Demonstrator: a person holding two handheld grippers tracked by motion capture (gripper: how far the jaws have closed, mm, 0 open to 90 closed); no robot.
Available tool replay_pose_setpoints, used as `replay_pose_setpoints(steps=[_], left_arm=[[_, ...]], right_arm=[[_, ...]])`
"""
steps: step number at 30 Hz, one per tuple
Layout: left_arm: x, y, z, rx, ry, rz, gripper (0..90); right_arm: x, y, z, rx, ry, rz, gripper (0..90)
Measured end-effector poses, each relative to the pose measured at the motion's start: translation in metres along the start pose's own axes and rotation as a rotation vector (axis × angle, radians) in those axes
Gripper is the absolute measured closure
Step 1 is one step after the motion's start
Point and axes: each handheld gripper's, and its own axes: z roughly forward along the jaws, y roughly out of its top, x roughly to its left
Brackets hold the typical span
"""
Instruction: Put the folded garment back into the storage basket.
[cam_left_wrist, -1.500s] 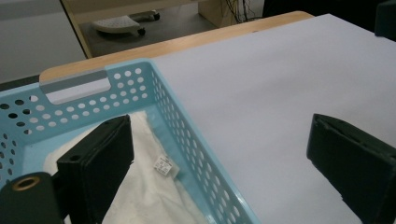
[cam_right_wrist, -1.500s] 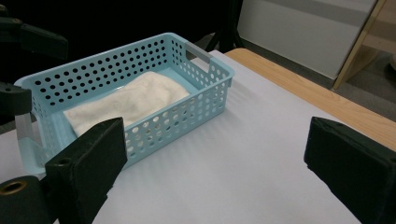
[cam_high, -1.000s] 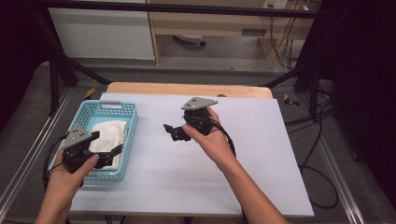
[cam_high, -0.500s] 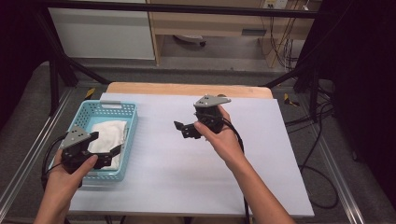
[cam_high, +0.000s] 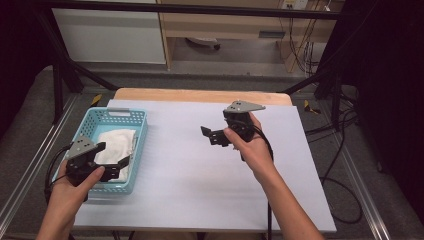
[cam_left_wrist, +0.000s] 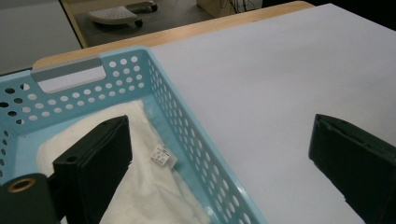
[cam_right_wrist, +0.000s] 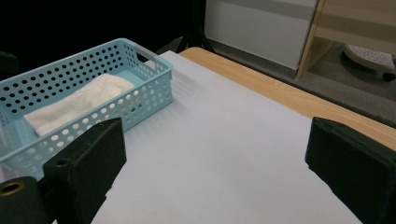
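A light blue perforated basket (cam_high: 118, 112) stands at the table's left and holds a folded white towel (cam_high: 118, 142). My left gripper (cam_high: 112, 154) hovers open over the basket's near right part, one jaw above the towel (cam_left_wrist: 140, 186) and the other outside the basket wall (cam_left_wrist: 187, 121), over the white tabletop. A small label (cam_left_wrist: 162, 155) shows on the towel. My right gripper (cam_high: 210, 136) is held open and empty above the middle of the table, jaws pointing left toward the basket (cam_right_wrist: 154, 88) and towel (cam_right_wrist: 79, 105).
White sheet (cam_high: 190, 185) covers the table, with a wooden strip (cam_high: 200, 95) along the far edge. Cables (cam_high: 345, 200) trail on the floor at the right. A cabinet (cam_high: 110, 35) and a shelf unit (cam_high: 235, 25) stand beyond the table.
My right gripper has shifted right and a little farther back over the table, still open. The left gripper has stayed over the basket.
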Motion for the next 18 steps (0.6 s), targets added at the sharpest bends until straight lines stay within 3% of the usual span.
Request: replay_pose_setpoints(steps=[18], left_arm=[[0.000,-0.002,0.002,0.011,-0.001,-0.004,5.9]], right_arm=[[-0.033,-0.014,-0.035,-0.023,-0.063,0.047,5.6]])
